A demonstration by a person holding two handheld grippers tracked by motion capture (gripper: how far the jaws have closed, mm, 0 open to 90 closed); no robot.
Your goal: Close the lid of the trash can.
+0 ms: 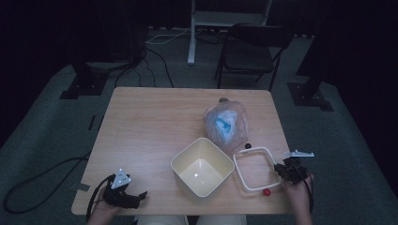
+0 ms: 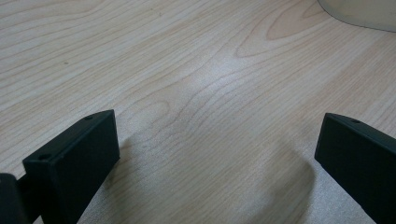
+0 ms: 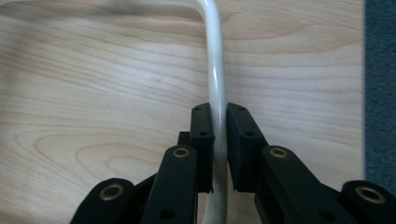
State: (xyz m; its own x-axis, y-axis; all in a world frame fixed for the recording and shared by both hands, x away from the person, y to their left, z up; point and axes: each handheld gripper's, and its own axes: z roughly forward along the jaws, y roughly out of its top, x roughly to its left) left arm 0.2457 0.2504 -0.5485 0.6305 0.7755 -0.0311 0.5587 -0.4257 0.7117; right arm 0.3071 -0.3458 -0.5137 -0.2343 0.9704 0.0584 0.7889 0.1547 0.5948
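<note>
A cream square box (image 1: 202, 171) stands empty near the table's front middle. Beside it on the right lies a clear lid with a white rim (image 1: 256, 168). My right gripper (image 1: 282, 169) is shut on the lid's right edge; in the right gripper view the white rim (image 3: 215, 70) runs between the pads, with my right gripper (image 3: 218, 116) pinching it. My left gripper (image 1: 141, 196) rests at the front left corner, open; in the left gripper view my left gripper (image 2: 217, 142) has bare wood between its jaws, and a corner of the box (image 2: 359, 11) shows at top right.
A clear plastic bag (image 1: 225, 123) with something blue and white inside sits behind the box. A small red piece (image 1: 266, 192) lies at the lid's front edge and a small black piece (image 1: 248, 146) at its back. A dark chair (image 1: 253, 51) stands beyond the table (image 1: 150, 126).
</note>
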